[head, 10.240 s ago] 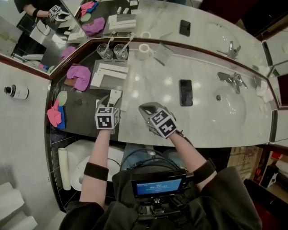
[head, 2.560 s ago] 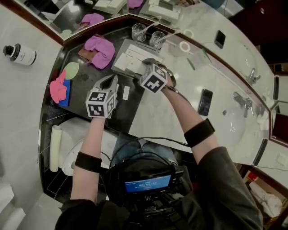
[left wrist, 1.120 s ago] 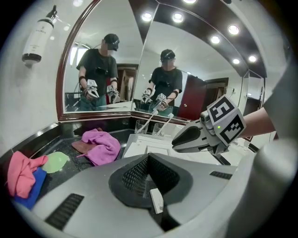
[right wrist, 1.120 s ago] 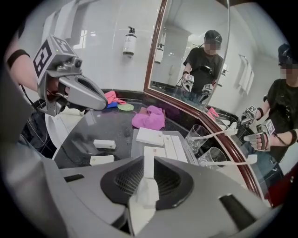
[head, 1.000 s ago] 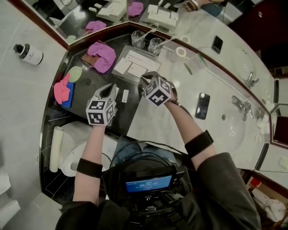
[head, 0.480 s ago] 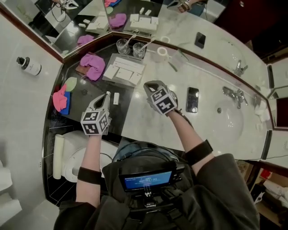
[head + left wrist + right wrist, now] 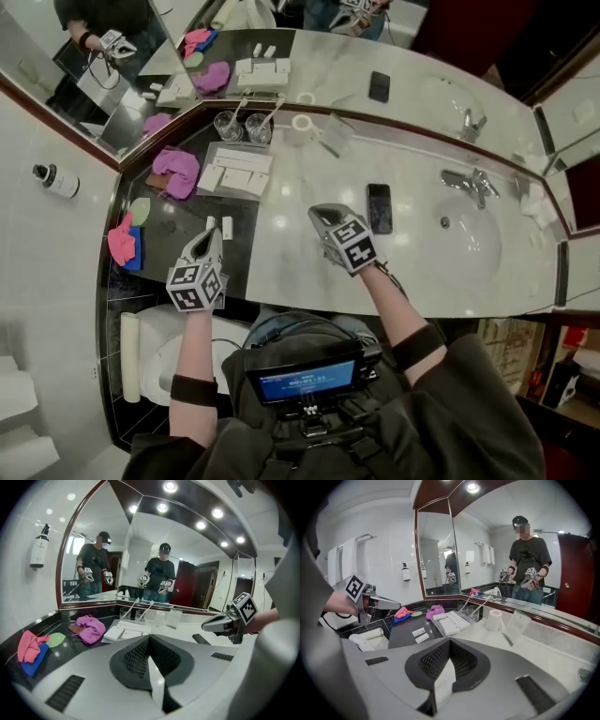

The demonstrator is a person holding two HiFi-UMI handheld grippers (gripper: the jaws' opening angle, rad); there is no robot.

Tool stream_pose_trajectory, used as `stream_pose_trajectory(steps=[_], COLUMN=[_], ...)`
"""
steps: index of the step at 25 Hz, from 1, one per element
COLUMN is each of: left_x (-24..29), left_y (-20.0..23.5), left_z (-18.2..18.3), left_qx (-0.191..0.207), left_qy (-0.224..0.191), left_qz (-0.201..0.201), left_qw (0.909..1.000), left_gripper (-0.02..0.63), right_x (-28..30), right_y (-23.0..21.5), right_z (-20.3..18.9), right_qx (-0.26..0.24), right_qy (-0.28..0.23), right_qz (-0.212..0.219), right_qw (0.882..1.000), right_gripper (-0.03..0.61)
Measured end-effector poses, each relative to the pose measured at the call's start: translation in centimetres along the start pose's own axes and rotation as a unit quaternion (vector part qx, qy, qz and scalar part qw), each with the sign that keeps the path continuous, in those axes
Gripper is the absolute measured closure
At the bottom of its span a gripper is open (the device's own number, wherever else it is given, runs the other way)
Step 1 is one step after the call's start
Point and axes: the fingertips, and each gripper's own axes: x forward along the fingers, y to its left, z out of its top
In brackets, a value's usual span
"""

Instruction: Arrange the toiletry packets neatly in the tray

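Toiletry packets (image 7: pixel 211 225) lie on open counter (image 7: pixel 167 239) beside tray (image 7: pixel 234 150).

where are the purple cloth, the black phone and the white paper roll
crumpled purple cloth (image 7: pixel 178 171), head view, its middle
flat black phone (image 7: pixel 380 208), head view, middle of its screen
white paper roll (image 7: pixel 494 620), right gripper view, its side

Two packets (image 7: pixel 217 226) before tray (image 7: pixel 232 192)
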Motion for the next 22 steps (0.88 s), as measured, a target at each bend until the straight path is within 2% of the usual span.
stream_pose_trajectory(steps=[5, 12, 17, 22], left_x=[-0.5, -0.9, -1.4, -1.7], left_y=[-1.3, -2.5, -2.0, -0.8], left_z=[0.1, 0.5, 0.6, 0.1], left_qx=[0.004, 0.019, 0.017, 0.014], left_qy=[-0.006, -0.014, -0.019, -0.013], left_qz=[-0.002, -0.006, 0.002, 0.009], left_qw=[1.0, 0.9997, 0.9997, 0.9998], left_gripper=[0.614, 0.614, 0.613, 0.613], right_x=[-2.1, -2.9, -2.5, -0.4], right_y=[-0.9, -1.1, 0.1, 3.0], right_z=[-1.6, -3.0, -2.0, -1.0], right_qx=[0.043, 0.058, 0.044, -0.018], right_qy=[-0.019, -0.023, -0.023, -0.005], right_qz=[-0.006, -0.005, 0.01, 0.04], right_qw=[0.999, 0.998, 0.999, 0.999], right_gripper=[0.568, 0.568, 0.568, 0.556])
